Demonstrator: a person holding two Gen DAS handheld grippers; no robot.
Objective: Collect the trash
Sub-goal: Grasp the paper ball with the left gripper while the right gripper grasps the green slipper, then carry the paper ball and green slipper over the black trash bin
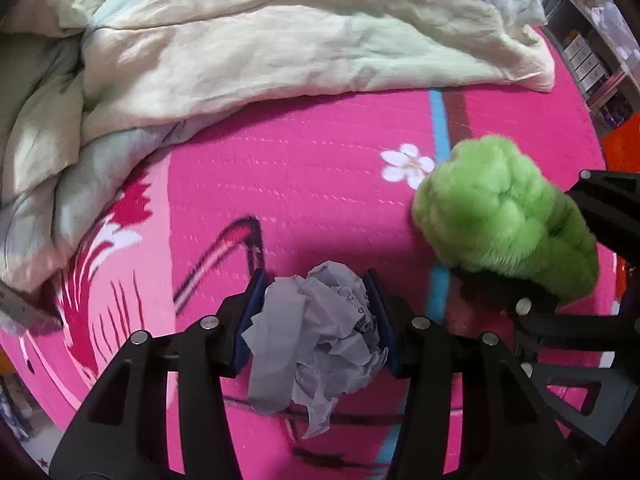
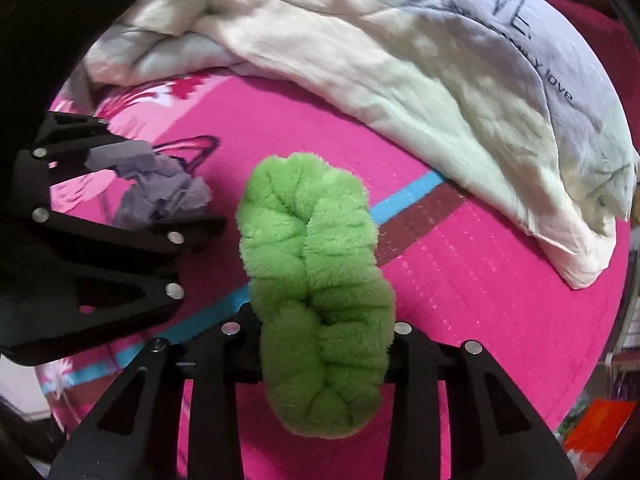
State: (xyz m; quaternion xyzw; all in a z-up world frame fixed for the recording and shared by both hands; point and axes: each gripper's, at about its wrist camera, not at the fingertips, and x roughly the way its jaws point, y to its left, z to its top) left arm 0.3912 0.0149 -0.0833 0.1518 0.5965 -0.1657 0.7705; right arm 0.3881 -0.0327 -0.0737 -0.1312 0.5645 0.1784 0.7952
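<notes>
A crumpled grey-white wad of paper (image 1: 316,332) sits between the blue pads of my left gripper (image 1: 315,280), which is shut on it just above the pink bedsheet (image 1: 320,180). To its right, a fluffy green plush piece (image 1: 504,216) is held in my right gripper (image 1: 560,256). In the right wrist view the green plush piece (image 2: 312,240) fills the jaws of the right gripper (image 2: 320,320) and hides its fingertips. The left gripper (image 2: 152,184) shows at the left there, with the paper wad (image 2: 168,196) in it.
A rumpled pale green and grey quilt (image 1: 240,48) lies across the far side of the bed, with printed lettering on it (image 2: 512,12). Shelves with boxes (image 1: 592,56) stand beyond the bed's right edge. An orange object (image 2: 600,420) lies below that edge.
</notes>
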